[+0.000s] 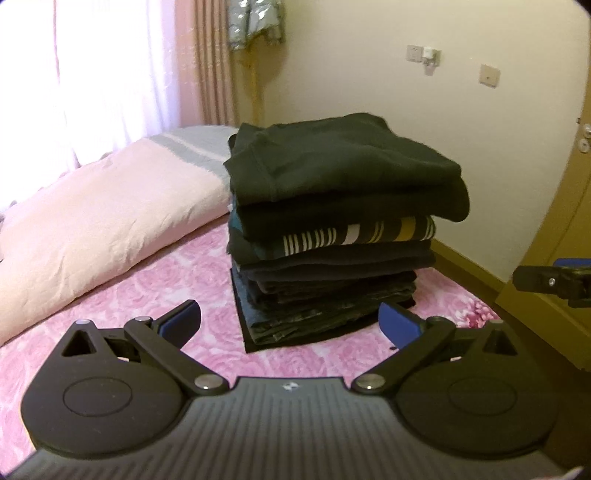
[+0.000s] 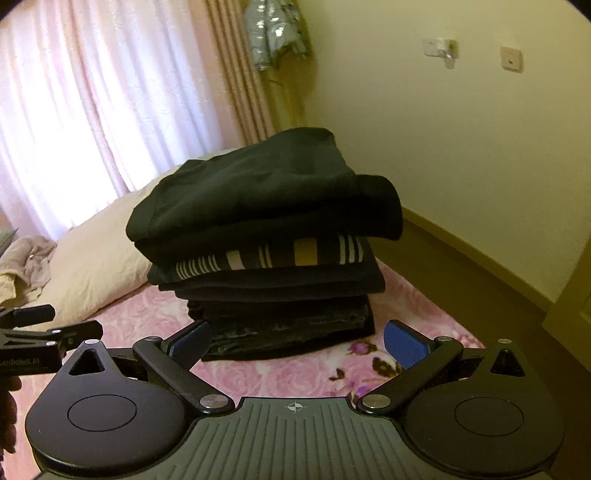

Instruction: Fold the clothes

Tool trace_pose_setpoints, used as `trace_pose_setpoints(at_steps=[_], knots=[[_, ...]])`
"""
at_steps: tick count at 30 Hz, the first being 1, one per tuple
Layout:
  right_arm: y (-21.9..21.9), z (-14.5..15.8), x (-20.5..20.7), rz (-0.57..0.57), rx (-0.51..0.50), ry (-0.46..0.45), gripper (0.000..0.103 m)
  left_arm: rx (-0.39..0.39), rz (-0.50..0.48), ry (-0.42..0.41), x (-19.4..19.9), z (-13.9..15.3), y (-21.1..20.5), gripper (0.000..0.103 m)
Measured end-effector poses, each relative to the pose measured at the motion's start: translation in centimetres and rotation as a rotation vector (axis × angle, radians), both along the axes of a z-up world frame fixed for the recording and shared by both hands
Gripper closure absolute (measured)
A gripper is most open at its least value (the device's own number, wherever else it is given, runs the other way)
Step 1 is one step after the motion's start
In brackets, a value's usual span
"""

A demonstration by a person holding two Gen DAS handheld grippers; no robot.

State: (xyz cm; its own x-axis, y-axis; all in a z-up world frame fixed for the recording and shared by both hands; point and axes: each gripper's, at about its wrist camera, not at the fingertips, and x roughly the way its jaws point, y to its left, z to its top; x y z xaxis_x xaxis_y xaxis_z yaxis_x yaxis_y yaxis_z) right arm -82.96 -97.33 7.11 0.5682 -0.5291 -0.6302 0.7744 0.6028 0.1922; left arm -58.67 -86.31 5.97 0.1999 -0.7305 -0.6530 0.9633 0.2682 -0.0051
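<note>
Pink rose-patterned bedspread (image 1: 177, 280) is covering the bed, with a pale pink pillow (image 1: 110, 221) lying along its far left side under a bright curtained window (image 1: 92, 74). Cream wall (image 1: 369, 74) is closing off the back, carrying a few switch plates (image 1: 488, 75); a silvery garment (image 1: 255, 22) is hanging high beside the striped drape. A crumpled pale cloth (image 2: 29, 258) is sitting past the pillow near the bed's left edge, seen in the right wrist view.

Stack of folded clothes (image 1: 332, 229) is standing toward the bed's far right corner, squared up and tall. A dark green top (image 1: 340, 158) is lying uppermost, slightly overhanging; a striped piece (image 1: 362, 234) with white and mustard bands is showing partway down; darker layers are sitting beneath, down to the bedspread.

Left claw (image 1: 291, 325) is hovering over the bedspread just short of the stack's near edge, angled downward, its blue pads (image 1: 400, 325) spread wide with nothing between them and touching no cloth. Right claw (image 2: 299, 345) is hanging in the same attitude beside it, also spread wide and empty, the stack's bottom layers sitting just beyond its fingertips. Each claw is showing at the edge of the other's view, well clear of the stack. Nothing is standing between either claw and the clothes.
</note>
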Motion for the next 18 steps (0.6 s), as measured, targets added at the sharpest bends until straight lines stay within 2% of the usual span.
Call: trace_pose_setpoints(at_steps=[4, 9, 12, 18], knots=[[-0.6, 0.1, -0.8, 0.077, 0.000, 0.013, 0.000, 0.054, 0.072, -0.021, -1.9, 0.1, 0.5, 0.002], [-0.9, -0.5, -3.1, 0.131, 0.015, 0.013, 0.000, 0.094, 0.118, -0.027, -4.9, -0.2, 1.6, 0.002], [-1.1, -1.1, -4.4, 0.140, 0.044, 0.015, 0.000, 0.092, 0.128, -0.015, -6.6, -0.3, 2.2, 0.002], [-0.9, -1.3, -6.6, 0.156, 0.036, 0.012, 0.000, 0.101, 0.122, -0.005, -9.2, -0.5, 2.2, 0.002]])
